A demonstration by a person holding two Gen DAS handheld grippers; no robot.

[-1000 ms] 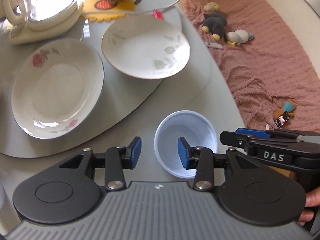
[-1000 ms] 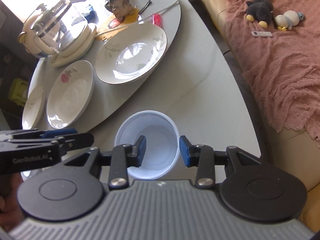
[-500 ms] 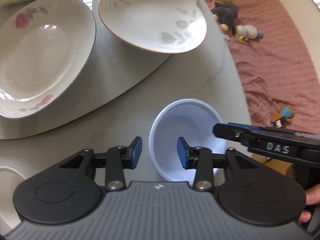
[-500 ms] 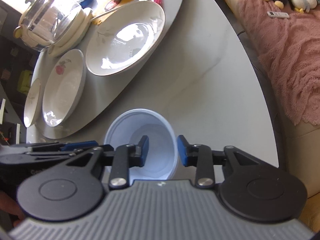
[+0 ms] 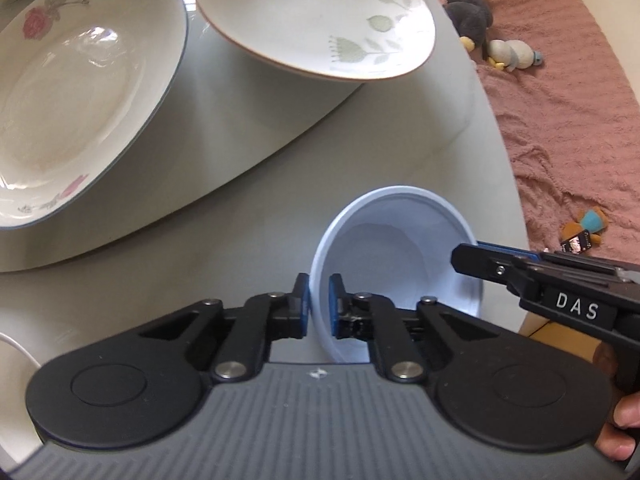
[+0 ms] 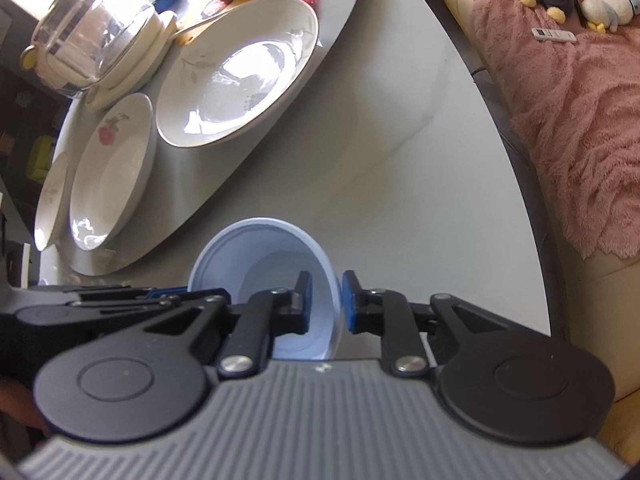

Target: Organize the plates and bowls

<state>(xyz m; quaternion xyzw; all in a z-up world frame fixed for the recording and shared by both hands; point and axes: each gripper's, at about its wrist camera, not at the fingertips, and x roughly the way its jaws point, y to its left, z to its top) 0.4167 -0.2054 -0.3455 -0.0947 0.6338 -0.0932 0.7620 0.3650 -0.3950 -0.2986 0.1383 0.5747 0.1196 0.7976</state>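
Table (image 5: 248, 208): grey, round-edged, carrying a raised turntable (image 5: 260, 112) across its 9 to 12 o'clock area in the left wrist view.

Sofa (image 5: 568, 112): pink cover, beyond the table edge from 1 to 4 o'clock, with soft toys (image 5: 476, 20) lying on it. In the right wrist view a remote (image 6: 554, 35) lies beside the toys.

Kettle (image 6: 92, 28): glass, on a cream base, at 11 o'clock in the right wrist view, on the turntable.

Rose plate (image 5: 80, 112): on the turntable at 9 to 10 o'clock in the left wrist view.

Leaf plate (image 5: 316, 20): at 12 o'clock, its rim overhanging the turntable edge. A third plate (image 6: 50, 200) is partly visible at 9 o'clock in the right wrist view, just beside the rose plate.

Bowl (image 5: 396, 256): pale blue, on the bare table near the 5 o'clock edge, apart from the plates. It appears tilted; whether it rests on the table cannot be told.

Left gripper (image 5: 319, 306): blue pads closed onto the bowl's left wall, one pad outside, one inside.

Right gripper (image 6: 326, 302): pads closed onto the bowl's right wall, one inside, one outside. Both grippers grip the same bowl from opposite sides.
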